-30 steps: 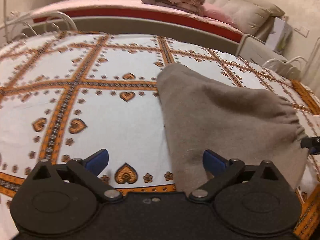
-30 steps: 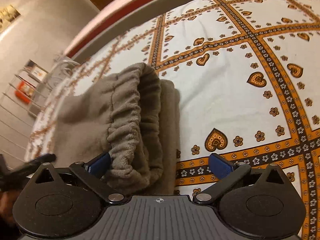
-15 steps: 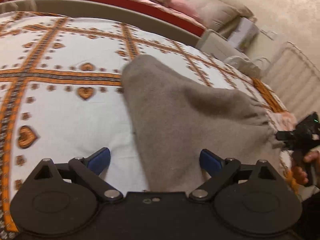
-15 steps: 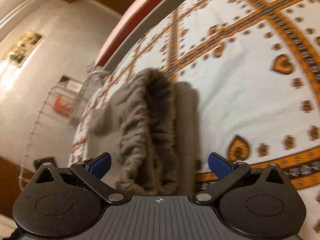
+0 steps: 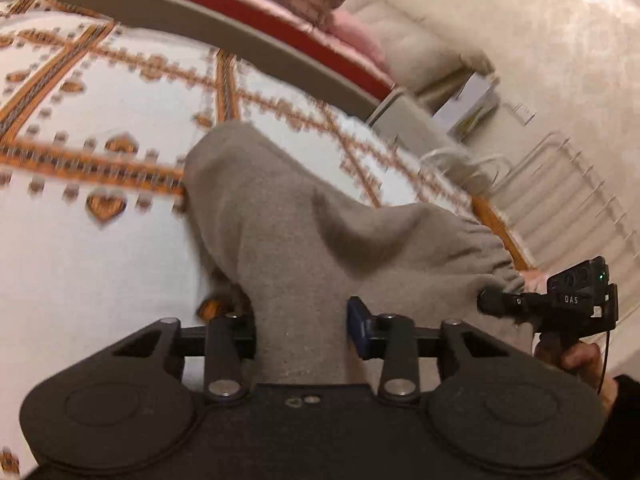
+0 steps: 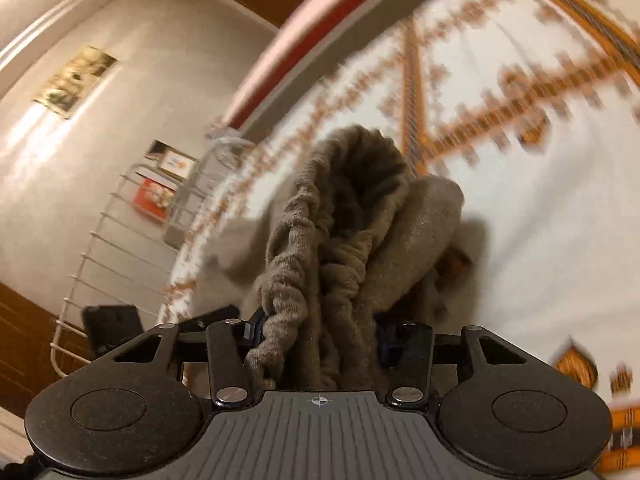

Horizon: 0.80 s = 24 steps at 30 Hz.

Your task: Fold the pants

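- The left gripper point(image 5: 302, 326) is seen closest in its own view. Its jaws have just been closing, and a fold of the grey pants point(image 5: 304, 232) is now pinched between them.
- The right gripper point(image 6: 318, 338) is closest in the other view. Its jaws have just been closing too, and the bunched stretchy waistband point(image 6: 296, 280) is now squeezed between them.
- A second ago both pairs of jaws were held wide, with the cloth only lying between them. Now the pants are held at two places.
- A little farther off, the rest of the pants is seen lying on the bed cover point(image 5: 100, 248) with the orange hearts. The cloth near the grippers looks a bit lifted.
- At the side of the left view, the right gripper is seen at the waistband end, held by a hand point(image 5: 580, 360).
- It is judged that the pants can now be lifted and laid over for a fold.
- Farthest off, a pink bed point(image 5: 256, 12) is seen.
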Each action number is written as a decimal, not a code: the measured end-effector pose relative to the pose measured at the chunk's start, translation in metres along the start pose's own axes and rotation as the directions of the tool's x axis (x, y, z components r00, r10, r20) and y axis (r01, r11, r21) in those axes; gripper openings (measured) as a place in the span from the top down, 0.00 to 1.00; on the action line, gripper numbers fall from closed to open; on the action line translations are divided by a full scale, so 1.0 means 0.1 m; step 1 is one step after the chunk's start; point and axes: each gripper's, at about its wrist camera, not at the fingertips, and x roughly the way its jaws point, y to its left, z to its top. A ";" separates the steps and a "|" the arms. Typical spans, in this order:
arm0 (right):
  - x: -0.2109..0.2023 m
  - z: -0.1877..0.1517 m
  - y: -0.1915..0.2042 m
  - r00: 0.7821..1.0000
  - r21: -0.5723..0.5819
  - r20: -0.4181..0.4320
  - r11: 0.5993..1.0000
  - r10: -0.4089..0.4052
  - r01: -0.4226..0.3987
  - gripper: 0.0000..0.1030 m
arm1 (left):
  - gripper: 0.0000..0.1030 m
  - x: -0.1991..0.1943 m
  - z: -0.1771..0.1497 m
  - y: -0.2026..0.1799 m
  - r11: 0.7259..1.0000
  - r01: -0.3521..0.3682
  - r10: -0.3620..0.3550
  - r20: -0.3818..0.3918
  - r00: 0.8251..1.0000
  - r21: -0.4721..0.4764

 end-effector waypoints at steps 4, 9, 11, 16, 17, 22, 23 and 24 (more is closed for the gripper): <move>0.00 0.36 0.10 0.994 -0.038 0.090 0.998 0.054 -0.051 0.53 | 0.79 0.12 0.40 -0.03 1.000 0.012 -0.012 0.098 0.995 0.009; 0.27 0.69 -0.20 0.951 -0.031 0.097 0.954 -0.294 0.298 0.13 | 0.17 0.65 0.58 -0.06 0.955 -0.286 0.275 0.125 0.953 0.078; 0.32 0.65 -0.33 0.947 -0.046 0.094 0.948 -0.309 0.314 0.08 | 0.11 0.82 0.44 -0.05 0.926 -0.343 0.324 0.132 0.937 0.157; 0.23 0.70 -0.14 0.939 -0.103 0.127 0.937 -0.321 0.334 0.04 | 0.12 0.72 0.47 -0.13 0.909 -0.388 0.362 0.172 0.916 0.153; 0.17 0.71 -0.13 0.936 -0.090 0.130 0.936 -0.328 0.340 0.04 | 0.11 0.66 0.47 -0.16 0.903 -0.404 0.377 0.179 0.909 0.146; -0.27 0.61 0.07 0.914 -0.116 0.209 0.919 -0.349 0.377 0.00 | 0.06 0.21 0.37 -0.40 0.874 -0.462 0.429 0.205 0.880 0.150; -0.37 0.53 0.13 0.906 -0.125 0.223 0.911 -0.359 0.392 0.00 | 0.06 0.10 0.31 -0.46 0.870 -0.468 0.435 0.203 0.877 0.154; -0.42 0.45 0.19 0.898 -0.133 0.229 0.902 -0.375 0.411 0.00 | 0.06 0.02 0.24 -0.51 0.866 -0.471 0.437 0.200 0.877 0.168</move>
